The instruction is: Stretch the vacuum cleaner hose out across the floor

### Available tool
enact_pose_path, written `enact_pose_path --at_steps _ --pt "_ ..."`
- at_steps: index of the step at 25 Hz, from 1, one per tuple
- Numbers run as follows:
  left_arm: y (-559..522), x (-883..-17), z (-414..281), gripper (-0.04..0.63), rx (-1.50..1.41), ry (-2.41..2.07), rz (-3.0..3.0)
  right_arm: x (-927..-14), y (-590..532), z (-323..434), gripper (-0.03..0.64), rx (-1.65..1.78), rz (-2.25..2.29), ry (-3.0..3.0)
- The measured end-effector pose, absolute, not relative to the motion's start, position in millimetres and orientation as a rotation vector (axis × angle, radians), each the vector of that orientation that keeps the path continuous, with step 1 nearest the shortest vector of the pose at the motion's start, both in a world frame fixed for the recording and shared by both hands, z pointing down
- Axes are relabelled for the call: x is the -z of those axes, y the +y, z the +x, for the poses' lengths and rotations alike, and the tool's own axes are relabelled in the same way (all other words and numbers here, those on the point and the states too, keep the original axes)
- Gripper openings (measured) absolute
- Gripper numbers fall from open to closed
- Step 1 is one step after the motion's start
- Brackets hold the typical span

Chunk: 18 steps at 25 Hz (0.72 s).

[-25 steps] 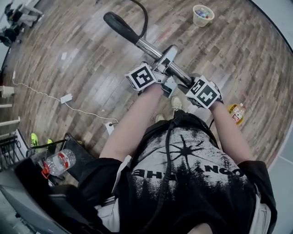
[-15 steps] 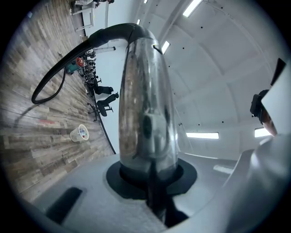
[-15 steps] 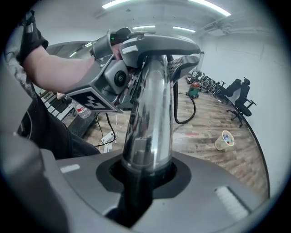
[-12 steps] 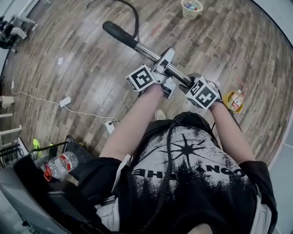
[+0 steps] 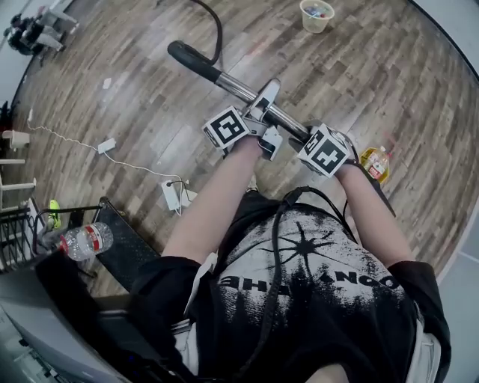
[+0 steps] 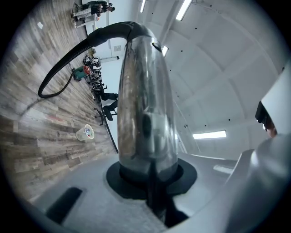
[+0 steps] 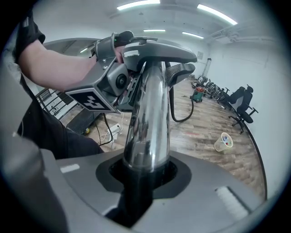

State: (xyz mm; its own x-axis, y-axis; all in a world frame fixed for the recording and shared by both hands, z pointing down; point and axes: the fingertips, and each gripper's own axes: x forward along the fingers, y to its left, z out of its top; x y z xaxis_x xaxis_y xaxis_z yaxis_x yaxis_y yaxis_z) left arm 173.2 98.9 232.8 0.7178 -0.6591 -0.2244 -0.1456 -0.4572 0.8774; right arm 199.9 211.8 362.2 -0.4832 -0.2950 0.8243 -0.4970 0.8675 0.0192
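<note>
Both grippers hold the vacuum's chrome wand [image 5: 233,84], which runs up-left to a black curved handle [image 5: 187,54] and the black hose [image 5: 215,26]. My left gripper [image 5: 263,97] is shut on the wand [image 6: 145,113], which fills its round notch. The hose [image 6: 68,59] arcs away over the floor to the vacuum body [image 6: 78,73]. My right gripper [image 5: 303,137] sits lower on the same wand [image 7: 148,118]. Its jaws have just been closing, with the tube between them and pressed by them. The left gripper [image 7: 97,98] shows just above it on the tube.
On the wooden floor stand a cup [image 5: 316,15] with small items at the top and a yellow bottle [image 5: 374,161] by my right hand. A power strip [image 5: 171,194] with a white cable and a water bottle [image 5: 78,241] lie to the left. Office chairs [image 7: 241,109] stand by the far wall.
Both grippers and the wand have shifted together a little left in the head view. The floor items have slid under them: the power strip moved up and the shoe below the grippers went out of sight.
</note>
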Motion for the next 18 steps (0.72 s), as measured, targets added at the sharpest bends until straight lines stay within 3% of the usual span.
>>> enact_pose_path --at_steps 18 --pt "201.7 -270.0 263.7 0.057 0.601 -0.676 1.937 -391.7 324.9 283.2 0.106 -0.379 0.528 -2.146"
